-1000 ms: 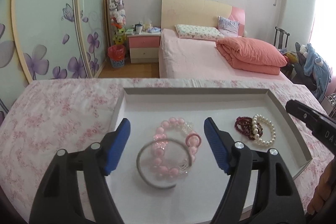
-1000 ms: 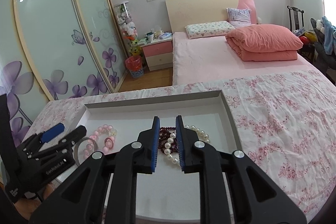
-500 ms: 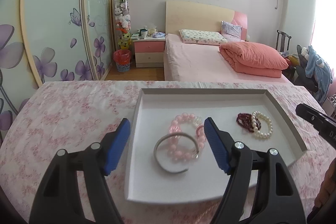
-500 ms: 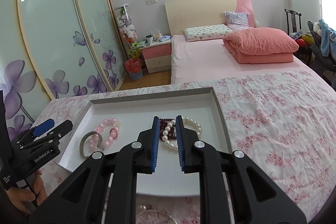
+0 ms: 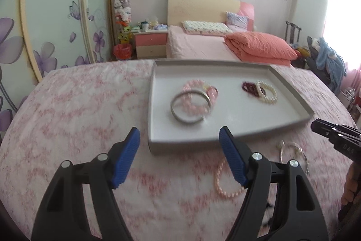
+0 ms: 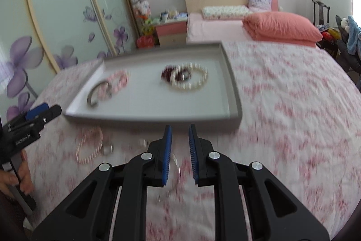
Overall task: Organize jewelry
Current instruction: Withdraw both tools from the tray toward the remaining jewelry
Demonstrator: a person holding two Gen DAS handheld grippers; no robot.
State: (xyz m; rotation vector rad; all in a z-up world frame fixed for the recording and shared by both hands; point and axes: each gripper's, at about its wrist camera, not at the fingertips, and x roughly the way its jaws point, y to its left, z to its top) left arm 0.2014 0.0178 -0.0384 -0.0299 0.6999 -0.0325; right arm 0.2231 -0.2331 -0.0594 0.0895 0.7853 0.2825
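pink bed (image 5: 203,46), floral wardrobe doors (image 5: 56,22), nightstand (image 5: 150,43)

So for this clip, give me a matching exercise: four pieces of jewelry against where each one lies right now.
Things:
1. silver bangle
2. white pearl bracelet
3. dark red bead bracelet
4. pale pink bead string

Places:
A. on the floral cloth, outside the tray
B. in the tray, overlapping the pink bead bracelet
C. in the tray, nearest its right wall
D. in the tray, just left of the pearls

Pairs: 1-B, 2-C, 3-D, 4-A
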